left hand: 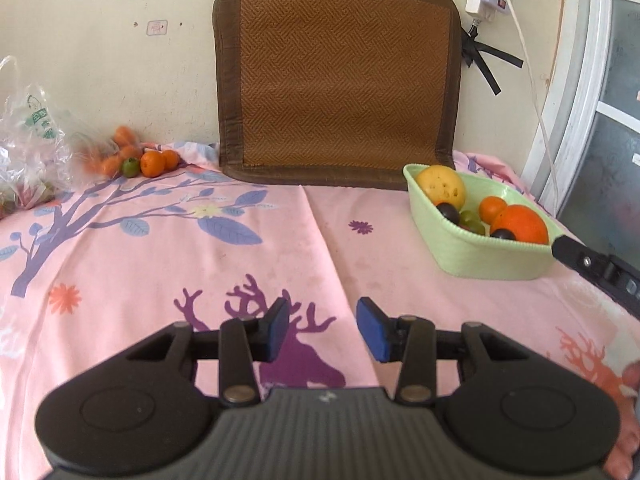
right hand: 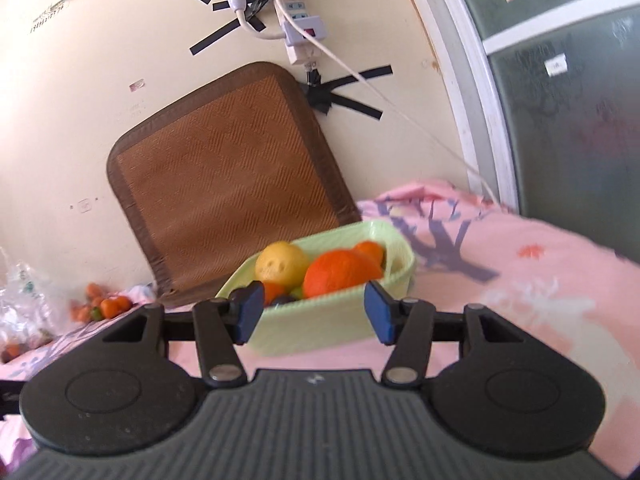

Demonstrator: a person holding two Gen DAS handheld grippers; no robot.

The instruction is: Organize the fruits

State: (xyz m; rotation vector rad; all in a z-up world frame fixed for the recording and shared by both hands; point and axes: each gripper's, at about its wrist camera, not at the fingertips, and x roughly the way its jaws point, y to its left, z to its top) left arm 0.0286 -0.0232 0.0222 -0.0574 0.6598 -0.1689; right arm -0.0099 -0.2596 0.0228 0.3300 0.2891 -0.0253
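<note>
Left wrist view, far left: clear plastic bag (left hand: 28,136), crumpled, against the wall; contents blurred.
Loose fruit: small oranges (left hand: 154,163) and one green fruit (left hand: 130,167) in a cluster just right of the bag, at the foot of the wall.
Surface: pink bedsheet (left hand: 280,240) printed with purple tree branches, flowers and deer; one long crease runs down its middle. Whether a bed or a worktop lies beneath, cannot tell.
Centre back: brown woven mat (left hand: 336,80) with darker border, propped upright against the cream wall (left hand: 100,40).
Left gripper (left hand: 322,328): jaws part open, blue pads apart, nothing between them; only the sheet below.
Basket: pale green basket (left hand: 472,256) right of the mat, on the sheet. Holds a yellow fruit (left hand: 440,188), a large orange (left hand: 520,224), a smaller orange behind it, green and dark grapes.
Right gripper: one black finger of it touches or overlaps the basket's near right corner here. In the right wrist view, right gripper (right hand: 314,312) has jaws moderately open, empty, basket just beyond them.
Upper right: white power strip (left hand: 482,0) taped to the wall, cable trailing down.
Far right: white frame with frosted glass (left hand: 616,140).
</note>
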